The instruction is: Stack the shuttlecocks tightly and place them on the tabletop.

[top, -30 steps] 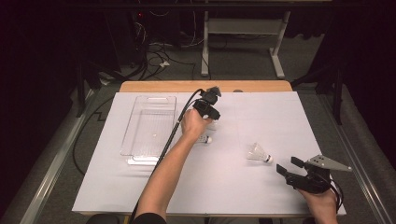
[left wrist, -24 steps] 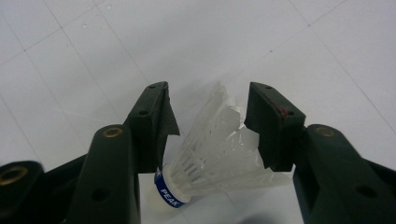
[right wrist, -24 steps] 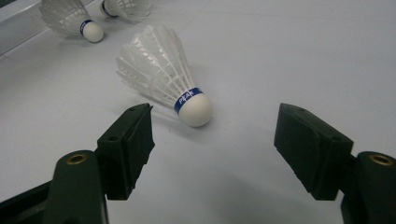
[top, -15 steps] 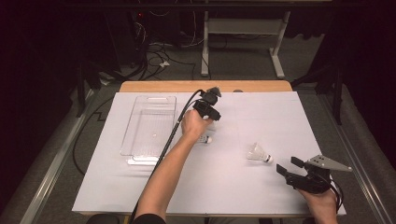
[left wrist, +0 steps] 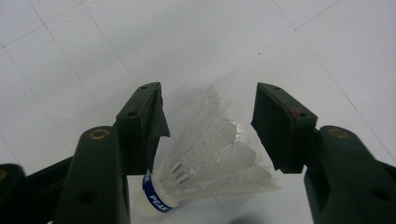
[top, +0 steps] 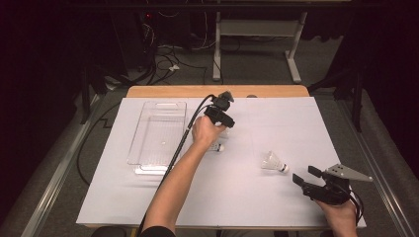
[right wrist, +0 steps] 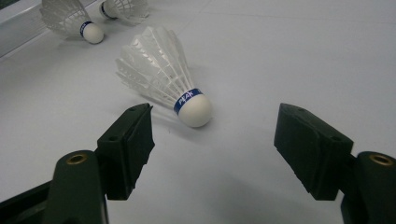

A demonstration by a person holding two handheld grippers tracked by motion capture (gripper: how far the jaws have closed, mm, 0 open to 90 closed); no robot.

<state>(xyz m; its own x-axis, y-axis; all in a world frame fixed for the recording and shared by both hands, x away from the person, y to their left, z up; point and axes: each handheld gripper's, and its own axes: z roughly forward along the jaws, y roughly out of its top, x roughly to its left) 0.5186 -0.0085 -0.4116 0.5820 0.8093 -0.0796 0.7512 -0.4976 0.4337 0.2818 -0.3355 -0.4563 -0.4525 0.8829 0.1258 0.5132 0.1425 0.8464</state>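
Shuttlecocks: three on the white sheet (top: 247, 197). One (left wrist: 210, 163) lies between your left gripper (left wrist: 208, 126) jaws, cork toward the camera, blue band reading PEAK, feathers fanning away from you. Jaws are wide apart; the left-hand pad sits right beside the skirt, contact can't be confirmed, and the right-hand pad is clear of it. Nothing is clamped.

In the high view your left gripper (top: 221, 114) is mid-table with your hand (top: 207, 132) over it, and a cork end (top: 217, 147) pokes out just below the hand.

Your right gripper (right wrist: 215, 140) is also wide open and holds nothing. Second shuttlecock (right wrist: 163, 77) lies on its side just ahead of the jaws, nearer the left one, cork pointing back at you, apart from both pads. In the high view it (top: 274, 162) sits up and left of that gripper (top: 307, 177). Farther ahead and to the left of that gripper, two more (right wrist: 70, 18) (right wrist: 123, 8) lie near the frame edge; one is likely the one at your left gripper.

Clear tray (top: 158, 133) is just left of your left gripper.
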